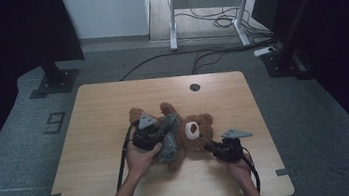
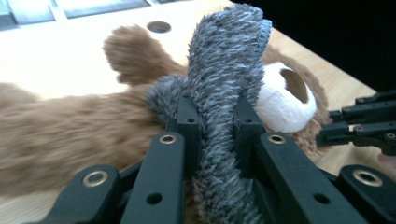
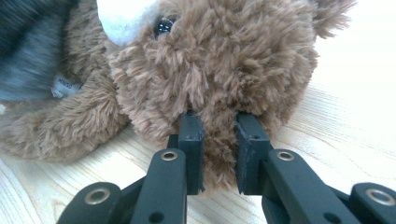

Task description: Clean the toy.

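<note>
A brown teddy bear [image 1: 194,131] lies on its back on the wooden table [image 1: 94,118], its head toward the right. A grey fuzzy garment [image 1: 170,143] covers its chest. My left gripper [image 1: 163,135] is shut on a raised fold of this grey garment [image 2: 224,70], pinched between the pads of my left gripper [image 2: 217,109], with the bear's white muzzle [image 2: 285,100] just behind it. My right gripper [image 1: 211,148] is shut on a tuft of fur at the bear's head [image 3: 210,60]. That tuft is squeezed between the pads of my right gripper [image 3: 218,126], low over the table top.
A round cable hole [image 1: 195,87] sits near the table's far edge. A small white label [image 3: 63,85] shows on the grey garment. Behind the table stand a white desk frame [image 1: 206,3], floor cables and a black stand base [image 1: 54,82].
</note>
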`<action>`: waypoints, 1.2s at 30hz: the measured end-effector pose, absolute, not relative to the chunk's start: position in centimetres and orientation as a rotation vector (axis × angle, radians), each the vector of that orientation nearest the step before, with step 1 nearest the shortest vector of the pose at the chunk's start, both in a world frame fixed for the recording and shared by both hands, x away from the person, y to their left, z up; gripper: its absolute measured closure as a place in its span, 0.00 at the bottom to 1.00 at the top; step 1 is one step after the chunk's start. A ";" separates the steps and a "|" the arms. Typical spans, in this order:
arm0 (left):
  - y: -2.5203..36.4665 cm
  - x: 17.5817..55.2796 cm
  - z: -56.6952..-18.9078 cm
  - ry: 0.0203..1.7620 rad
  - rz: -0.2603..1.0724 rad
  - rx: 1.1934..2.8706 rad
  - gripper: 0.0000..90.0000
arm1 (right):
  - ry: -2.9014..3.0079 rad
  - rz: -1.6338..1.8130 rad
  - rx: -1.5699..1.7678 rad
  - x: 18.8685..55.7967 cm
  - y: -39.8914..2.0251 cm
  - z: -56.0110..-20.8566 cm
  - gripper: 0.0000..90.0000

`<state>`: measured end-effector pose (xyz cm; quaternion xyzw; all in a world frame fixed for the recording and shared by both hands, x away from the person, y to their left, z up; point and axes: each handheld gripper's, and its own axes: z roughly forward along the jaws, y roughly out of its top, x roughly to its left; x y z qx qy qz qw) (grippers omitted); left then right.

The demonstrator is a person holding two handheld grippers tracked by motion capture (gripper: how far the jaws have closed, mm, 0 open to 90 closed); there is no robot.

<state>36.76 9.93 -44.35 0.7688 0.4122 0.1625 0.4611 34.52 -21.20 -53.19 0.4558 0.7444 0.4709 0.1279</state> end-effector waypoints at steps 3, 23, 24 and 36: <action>11.3 36.8 -44.2 1.041 0.425 1.891 0.86 | 2.165 1.370 1.326 34.5 -21.2 -53.2 0.84; 15.2 36.3 -43.8 1.091 0.465 1.854 0.85 | 2.160 1.366 1.331 34.6 -21.2 -53.2 0.84; 15.2 36.3 -43.8 1.091 0.465 1.854 0.85 | 2.160 1.366 1.331 34.6 -21.2 -53.2 0.84; 9.1 39.0 -45.1 1.064 0.404 1.946 0.85 | 2.153 1.360 1.325 34.6 -21.2 -53.1 0.80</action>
